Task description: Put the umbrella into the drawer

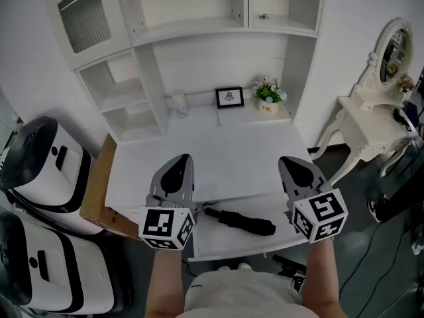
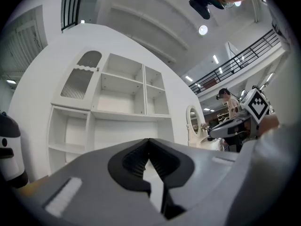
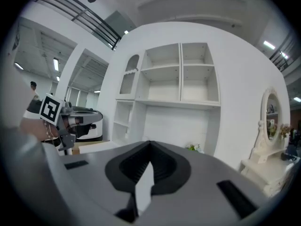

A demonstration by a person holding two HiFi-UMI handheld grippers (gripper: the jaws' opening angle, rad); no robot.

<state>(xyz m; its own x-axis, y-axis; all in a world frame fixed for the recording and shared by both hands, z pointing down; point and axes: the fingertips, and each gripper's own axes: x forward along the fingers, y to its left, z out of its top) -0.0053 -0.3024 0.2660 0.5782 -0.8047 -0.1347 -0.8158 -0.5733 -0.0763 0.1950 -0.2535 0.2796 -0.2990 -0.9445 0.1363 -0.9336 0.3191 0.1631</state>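
In the head view a black folded umbrella [image 1: 242, 220] lies in the pulled-out white drawer [image 1: 265, 249] at the desk's front edge. Both grippers hover above the desk, apart from the umbrella. My left gripper [image 1: 187, 156] is over the desk left of the umbrella's handle end, jaws closed tip to tip with nothing held. My right gripper [image 1: 283, 159] hangs to the right, also shut and empty. The left gripper view shows its jaw tips [image 2: 149, 140] meeting before the white shelf unit. The right gripper view shows its jaws [image 3: 150, 142] closed the same way.
On the desk's back stand a small picture frame [image 1: 229, 97], a flower pot [image 1: 268, 98] and a glass jar [image 1: 179, 103]. A white shelf unit [image 1: 199, 18] rises behind. A vanity table [image 1: 371, 121] stands right, white machines [image 1: 46, 158] and a brown board [image 1: 99, 184] left.
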